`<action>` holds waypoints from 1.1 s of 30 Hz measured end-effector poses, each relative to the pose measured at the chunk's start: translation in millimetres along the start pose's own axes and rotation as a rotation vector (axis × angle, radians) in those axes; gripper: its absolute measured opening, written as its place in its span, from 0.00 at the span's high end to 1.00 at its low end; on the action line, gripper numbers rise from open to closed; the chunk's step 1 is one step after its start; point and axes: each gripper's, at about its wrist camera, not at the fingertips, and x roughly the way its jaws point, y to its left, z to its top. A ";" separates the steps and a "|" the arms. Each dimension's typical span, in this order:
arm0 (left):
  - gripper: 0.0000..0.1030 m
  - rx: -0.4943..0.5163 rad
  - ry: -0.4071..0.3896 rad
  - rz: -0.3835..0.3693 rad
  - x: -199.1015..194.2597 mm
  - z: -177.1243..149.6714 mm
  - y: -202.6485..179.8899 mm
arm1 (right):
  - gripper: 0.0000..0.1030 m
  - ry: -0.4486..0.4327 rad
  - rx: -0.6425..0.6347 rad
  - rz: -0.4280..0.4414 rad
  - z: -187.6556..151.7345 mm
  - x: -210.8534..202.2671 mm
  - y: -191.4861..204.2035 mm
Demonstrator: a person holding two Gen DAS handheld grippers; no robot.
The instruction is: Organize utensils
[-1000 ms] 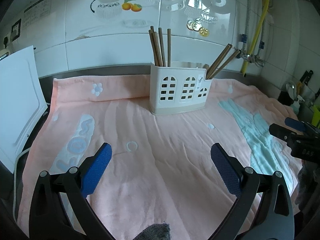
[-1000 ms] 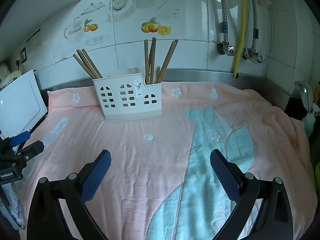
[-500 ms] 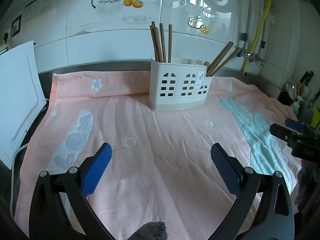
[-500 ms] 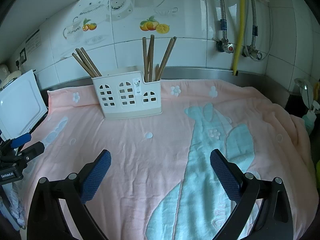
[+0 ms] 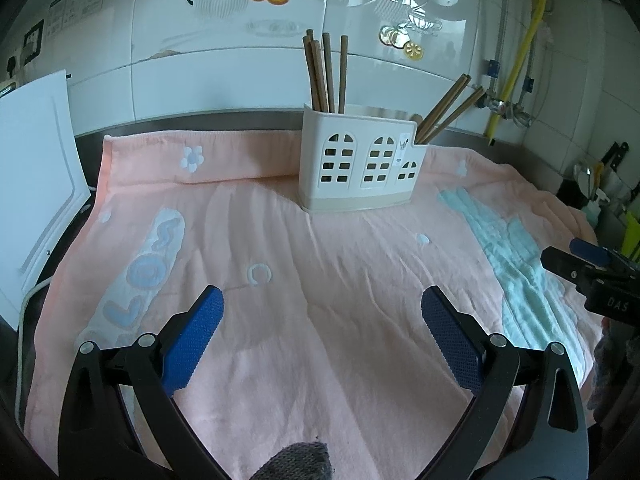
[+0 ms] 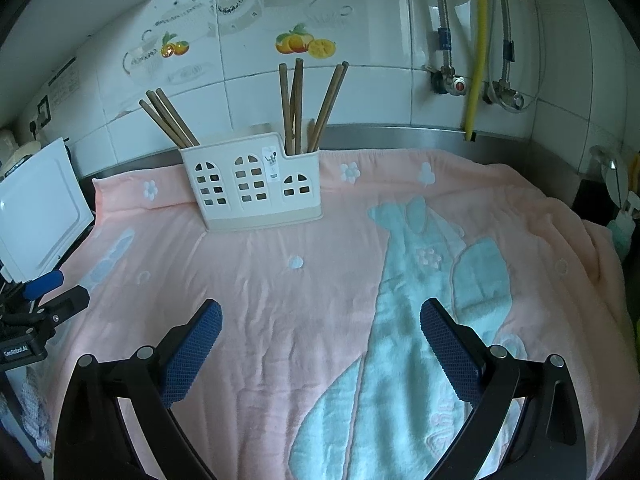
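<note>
A white utensil holder [image 5: 358,168] with window cut-outs stands at the back of a pink towel [image 5: 320,280]; it also shows in the right wrist view [image 6: 256,184]. Brown chopsticks stand in its left compartment [image 5: 324,72] and lean from its right one [image 5: 448,108]; the right wrist view shows both groups [image 6: 170,118] [image 6: 298,104]. My left gripper [image 5: 322,336] is open and empty above the towel's front. My right gripper [image 6: 320,338] is open and empty over the towel's blue patch [image 6: 404,320].
A white board [image 5: 36,184] leans at the left edge. Tiled wall, yellow hose [image 6: 478,48] and taps [image 6: 456,86] stand behind. Bottles and knives [image 5: 600,192] crowd the far right. The right gripper's fingers [image 5: 592,256] show at the right of the left view.
Both grippers have drawn back slightly and risen; the holder sits a little lower and farther in both views. Both stay open and empty.
</note>
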 end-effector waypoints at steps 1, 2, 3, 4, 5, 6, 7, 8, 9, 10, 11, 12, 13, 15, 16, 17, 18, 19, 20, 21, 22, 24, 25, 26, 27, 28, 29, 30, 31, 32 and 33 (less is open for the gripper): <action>0.05 -0.001 0.002 -0.001 0.6 -0.5 0.1 | 0.07 0.001 0.001 0.000 -0.1 0.2 -0.1; 0.05 -0.002 0.003 -0.001 0.9 -0.9 0.1 | 0.07 0.002 0.002 0.000 -0.2 0.3 -0.8; 0.05 -0.002 0.004 0.000 1.2 -1.0 0.7 | 0.07 0.003 0.003 0.000 -0.4 0.6 -0.7; 0.05 -0.003 0.005 0.000 1.4 -1.2 1.1 | 0.07 0.005 0.003 0.000 -0.6 1.1 -0.5; 0.05 -0.005 0.005 -0.001 1.8 -1.3 1.6 | 0.07 0.006 0.003 0.000 -0.8 1.7 -1.0; 0.05 -0.006 0.006 0.000 2.0 -1.3 1.8 | 0.07 0.007 0.003 0.001 -0.9 2.0 -1.4; 0.05 -0.006 0.006 0.000 2.1 -1.6 1.7 | 0.07 0.007 0.003 0.001 -1.1 2.4 -1.3; 0.05 -0.007 0.006 0.000 2.2 -1.6 1.8 | 0.07 0.008 0.003 0.001 -1.3 2.7 -1.3; 0.05 -0.008 0.006 -0.001 2.5 -1.6 2.1 | 0.07 0.008 0.004 0.001 -1.4 2.5 -1.6; 0.05 -0.008 0.006 -0.001 2.5 -1.8 2.3 | 0.07 0.009 0.004 0.001 -1.7 2.7 -1.4; 0.05 -0.008 0.006 -0.001 2.7 -1.8 2.3 | 0.07 0.008 0.003 0.001 -1.5 2.6 -1.4; 0.05 -0.008 0.006 -0.001 2.6 -1.8 2.4 | 0.07 0.008 0.003 0.001 -1.6 2.7 -1.6; 0.05 -0.008 0.006 -0.001 2.6 -1.9 2.3 | 0.07 0.007 0.003 0.000 -1.6 2.5 -1.5; 0.05 -0.009 0.008 -0.002 3.0 -2.1 2.2 | 0.07 0.005 0.004 0.001 -2.2 2.7 -2.7; 0.05 -0.009 0.009 -0.002 3.1 -2.3 2.1 | 0.07 0.005 0.004 0.001 -2.6 2.9 -3.0; 0.05 -0.009 0.010 -0.003 3.7 -2.6 2.4 | 0.07 0.006 0.004 -0.001 -3.0 3.2 -3.0; 0.05 -0.010 0.012 -0.004 4.3 -2.9 2.5 | 0.07 0.006 0.003 -0.001 -3.0 3.1 -3.3; 0.05 -0.009 0.014 -0.005 5.0 -3.2 2.6 | 0.07 0.009 0.003 -0.002 -3.6 3.7 -3.4; 0.05 -0.009 0.016 -0.006 5.6 -3.6 2.4 | 0.07 0.009 0.003 -0.001 -3.7 4.0 -3.9; 0.05 -0.009 0.017 -0.006 6.2 -3.9 2.4 | 0.07 0.010 0.003 -0.001 -3.4 4.2 -4.4; 0.05 -0.009 0.018 -0.007 6.5 -4.3 2.5 | 0.07 0.010 0.003 -0.001 -3.5 4.3 -4.3; 0.05 -0.011 0.020 -0.006 7.3 -4.1 2.5 | 0.07 0.012 0.003 -0.002 -3.7 4.5 -4.2; 0.05 -0.012 0.021 -0.006 7.6 -4.1 2.7 | 0.07 0.012 0.003 0.000 -3.1 4.5 -4.7; 0.05 -0.012 0.020 -0.007 7.7 -4.1 2.7 | 0.07 0.012 0.003 0.000 -3.1 4.5 -4.7; 0.05 -0.012 0.020 -0.007 7.7 -4.2 2.6 | 0.07 0.012 0.002 -0.002 -2.9 4.7 -4.3; 0.05 -0.012 0.021 -0.007 7.7 -4.1 2.7 | 0.07 0.013 0.000 -0.004 -3.3 5.0 -4.4; 0.05 -0.011 0.022 -0.007 7.9 -4.1 2.4 | 0.07 0.012 0.002 -0.003 -3.1 4.7 -4.5; 0.05 -0.011 0.021 -0.007 7.7 -4.1 2.3 | 0.07 0.012 0.004 -0.001 -2.9 4.6 -4.3; 0.05 -0.011 0.021 -0.009 7.6 -4.2 2.6 | 0.07 0.012 0.004 -0.001 -3.1 4.8 -4.4; 0.05 -0.010 0.021 -0.009 7.9 -4.3 2.4 | 0.07 0.013 0.003 -0.002 -3.2 4.9 -4.2; 0.05 -0.009 0.022 -0.008 8.3 -4.4 2.4 | 0.07 0.013 0.001 -0.003 -3.3 4.8 -4.2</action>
